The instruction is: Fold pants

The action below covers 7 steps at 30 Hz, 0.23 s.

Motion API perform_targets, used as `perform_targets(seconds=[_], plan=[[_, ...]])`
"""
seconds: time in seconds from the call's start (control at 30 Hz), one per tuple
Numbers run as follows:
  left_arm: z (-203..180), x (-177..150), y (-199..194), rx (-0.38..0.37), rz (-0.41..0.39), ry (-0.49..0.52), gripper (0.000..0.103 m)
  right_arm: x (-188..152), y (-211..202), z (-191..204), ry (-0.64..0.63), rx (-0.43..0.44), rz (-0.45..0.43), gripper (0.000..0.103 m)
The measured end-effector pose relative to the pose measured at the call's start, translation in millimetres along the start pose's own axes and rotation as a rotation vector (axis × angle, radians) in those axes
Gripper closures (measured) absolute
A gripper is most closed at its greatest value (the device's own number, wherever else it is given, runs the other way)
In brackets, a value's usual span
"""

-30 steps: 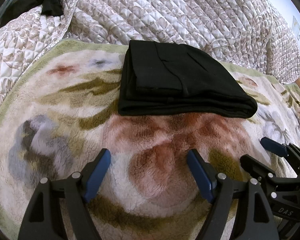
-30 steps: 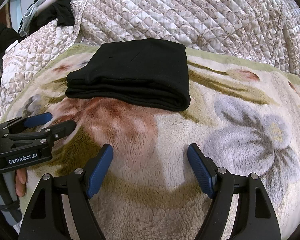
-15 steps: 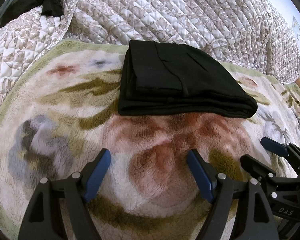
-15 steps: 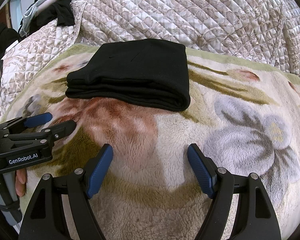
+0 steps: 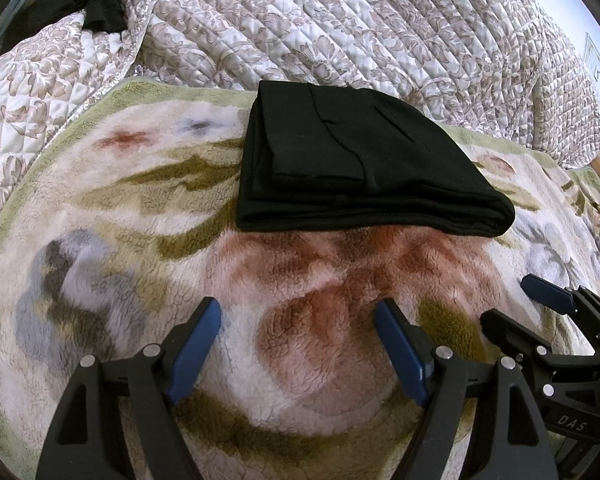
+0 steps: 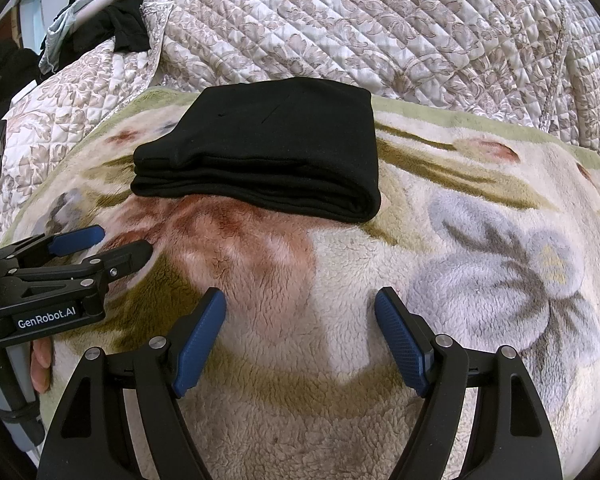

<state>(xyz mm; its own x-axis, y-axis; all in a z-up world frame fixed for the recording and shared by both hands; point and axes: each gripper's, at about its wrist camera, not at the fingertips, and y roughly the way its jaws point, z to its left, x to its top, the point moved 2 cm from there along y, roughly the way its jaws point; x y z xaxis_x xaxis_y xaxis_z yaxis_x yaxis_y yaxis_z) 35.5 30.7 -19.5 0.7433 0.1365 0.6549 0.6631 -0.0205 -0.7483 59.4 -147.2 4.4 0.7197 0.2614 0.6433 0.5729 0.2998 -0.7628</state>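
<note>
**Folded pants at rest, both grippers empty**

Lying in one compact stack, the black pants (image 5: 364,168) sat on the floral fleece blanket (image 5: 140,240) near its far edge, just in front of the quilted bedspread (image 5: 360,28). The bundle's long axis ran across the view, left to right; in the left wrist view its rounded fold pointed right, while layered edges showed along the near side and left end. In the right wrist view the same pants (image 6: 268,152) showed the thick fold at the right end. How many layers made up the stack was hard to count, black on black.

Two grippers were in view. The left gripper (image 5: 298,344) hovered over the blanket with its jaws spread wide and nothing between them; the right gripper (image 6: 300,336) stood the same way, wide apart and empty. Both were well apart from the pants. Each showed at the edge of the other's view, cut off by the frame.

One hand (image 6: 40,364) was partly visible, only fingertips on the left handle. Dark clothing (image 6: 128,28) lay heaped at the far left, its shapes too jumbled to tell apart.
</note>
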Motion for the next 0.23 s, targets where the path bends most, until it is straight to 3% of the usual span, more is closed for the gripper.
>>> perform_targets(seconds=[0.23], plan=[[-0.4,-0.2,-0.1,0.003,-0.001,0.001,0.021,0.0,0.0,-0.2,0.0,0.0,0.0,0.026]])
